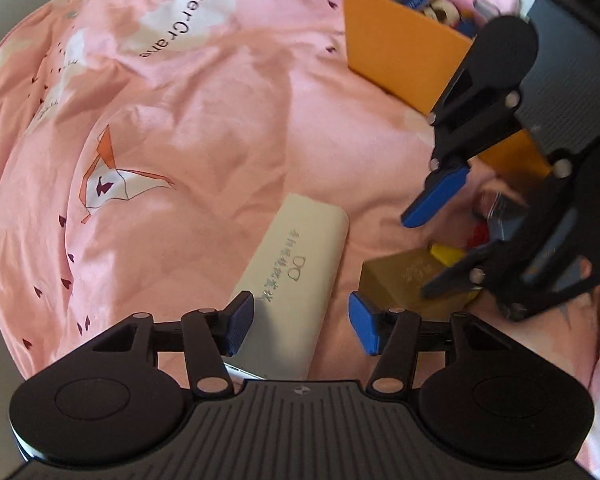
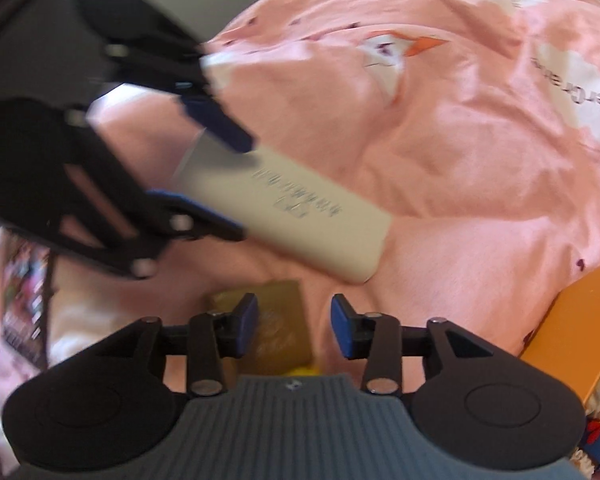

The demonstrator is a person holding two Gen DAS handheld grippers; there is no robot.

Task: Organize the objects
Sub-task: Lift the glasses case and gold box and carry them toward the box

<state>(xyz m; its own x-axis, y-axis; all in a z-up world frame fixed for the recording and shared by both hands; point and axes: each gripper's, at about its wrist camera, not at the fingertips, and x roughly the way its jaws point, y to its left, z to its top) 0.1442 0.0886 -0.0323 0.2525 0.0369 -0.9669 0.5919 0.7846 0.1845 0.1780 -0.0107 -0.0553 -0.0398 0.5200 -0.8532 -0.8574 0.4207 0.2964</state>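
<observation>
A white oblong case (image 1: pixel 300 268) with grey print lies on the pink bedspread. My left gripper (image 1: pixel 302 322) stands open astride its near end, the left pad at its edge and the right pad apart from it. The right wrist view shows the same case (image 2: pixel 300 216) between the left gripper's (image 2: pixel 232 184) fingers. A gold box (image 2: pixel 280 320) lies under my open right gripper (image 2: pixel 296 328), partly between its pads. In the left wrist view the right gripper (image 1: pixel 424 252) hangs over the gold box (image 1: pixel 400 280), beside small red (image 1: pixel 478 234) and yellow (image 1: pixel 446 254) pieces.
An open orange box (image 1: pixel 396 48) holding several small items stands at the back right; its wall (image 2: pixel 572 320) shows right of my right gripper. The rumpled pink bedspread (image 1: pixel 220 120) printed "Paper Crane" covers everything else. A colourful printed item (image 2: pixel 24 300) lies at far left.
</observation>
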